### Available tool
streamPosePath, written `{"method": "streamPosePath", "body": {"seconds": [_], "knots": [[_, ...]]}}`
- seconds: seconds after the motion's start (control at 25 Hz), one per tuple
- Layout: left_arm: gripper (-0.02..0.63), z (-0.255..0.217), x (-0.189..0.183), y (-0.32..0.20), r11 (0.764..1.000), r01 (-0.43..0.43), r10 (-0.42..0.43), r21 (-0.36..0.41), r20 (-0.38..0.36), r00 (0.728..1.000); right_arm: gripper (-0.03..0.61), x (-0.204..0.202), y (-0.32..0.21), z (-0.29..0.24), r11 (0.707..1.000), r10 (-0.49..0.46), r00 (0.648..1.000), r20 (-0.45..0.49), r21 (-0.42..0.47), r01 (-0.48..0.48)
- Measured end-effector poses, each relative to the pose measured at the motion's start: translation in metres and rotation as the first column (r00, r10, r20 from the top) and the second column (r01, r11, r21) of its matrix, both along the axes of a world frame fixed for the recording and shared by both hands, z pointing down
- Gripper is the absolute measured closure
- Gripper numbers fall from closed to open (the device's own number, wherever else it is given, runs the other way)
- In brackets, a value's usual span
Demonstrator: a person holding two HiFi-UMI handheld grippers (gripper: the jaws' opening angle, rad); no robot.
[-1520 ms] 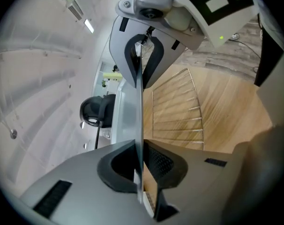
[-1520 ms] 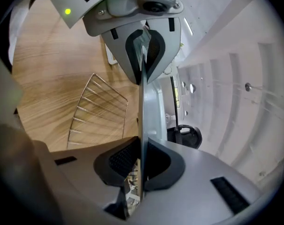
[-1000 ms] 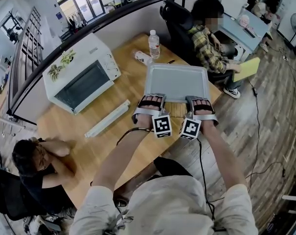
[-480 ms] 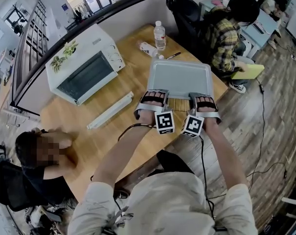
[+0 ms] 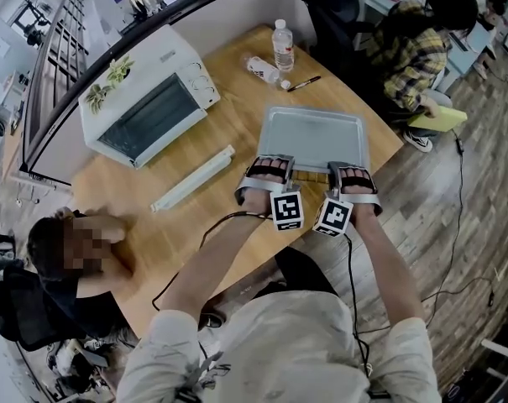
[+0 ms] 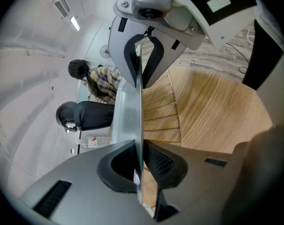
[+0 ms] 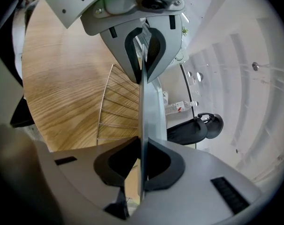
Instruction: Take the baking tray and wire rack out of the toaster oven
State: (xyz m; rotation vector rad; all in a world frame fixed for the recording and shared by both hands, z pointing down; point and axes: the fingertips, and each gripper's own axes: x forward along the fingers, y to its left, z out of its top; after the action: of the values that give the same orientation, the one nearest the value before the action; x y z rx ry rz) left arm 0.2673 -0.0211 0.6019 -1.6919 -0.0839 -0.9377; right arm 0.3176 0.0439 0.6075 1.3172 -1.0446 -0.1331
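Clamping baking tray (image 5: 312, 137) near edge, left tongs (image 5: 269, 160) beside right tongs (image 5: 347, 168)

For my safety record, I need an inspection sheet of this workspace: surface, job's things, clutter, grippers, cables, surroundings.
Surface: light wooden table.
Job's things: flat grey metal baking tray above silver wire rack; white toaster oven, door shut.
Clutter: upright clear plastic bottle, lying bottle, dark pen, long white bar.
Grippers: left gripper and right gripper both shut on the tray's near edge.
Cables: black cable from left gripper; second black cable along right arm.
Surroundings: seated person in checked shirt, person at table's left, black office chair.
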Motion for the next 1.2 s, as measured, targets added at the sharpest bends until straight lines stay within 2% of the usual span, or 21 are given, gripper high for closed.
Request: {"method": "streamPosePath", "body": {"seconds": [0.36,0.64,0.72,0.88,1.0,1.2], "knots": [[0.569,0.027,-0.013,0.001,1.000,-0.001,0.002,-0.029,0.048,0.999,0.526,-0.014,0.001,0.025,0.999,-0.004,0.999,0.047,-0.050,0.007],[0.569,0.046,-0.021,0.006,0.996,0.016,-0.009,-0.087,0.079,0.997,0.526,-0.021,0.005,0.040,0.995,-0.010,0.998,0.061,-0.094,0.016],[0.574,0.052,-0.024,0.008,0.994,0.007,0.005,-0.106,0.113,0.994,0.524,-0.023,0.007,0.046,0.992,-0.008,0.997,0.079,-0.124,0.018],[0.547,0.073,-0.035,0.013,0.985,-0.015,0.055,-0.169,0.234,0.971,0.497,-0.034,0.013,0.066,0.971,0.015,0.986,0.168,-0.236,0.025],[0.541,0.078,-0.037,0.014,0.982,-0.015,0.061,-0.191,0.243,0.968,0.489,-0.037,0.014,0.070,0.968,0.023,0.982,0.185,-0.251,0.025],[0.535,0.079,-0.036,0.016,0.983,-0.019,0.068,-0.185,0.263,0.963,0.486,-0.036,0.015,0.069,0.965,0.022,0.982,0.188,-0.259,0.028]]}}
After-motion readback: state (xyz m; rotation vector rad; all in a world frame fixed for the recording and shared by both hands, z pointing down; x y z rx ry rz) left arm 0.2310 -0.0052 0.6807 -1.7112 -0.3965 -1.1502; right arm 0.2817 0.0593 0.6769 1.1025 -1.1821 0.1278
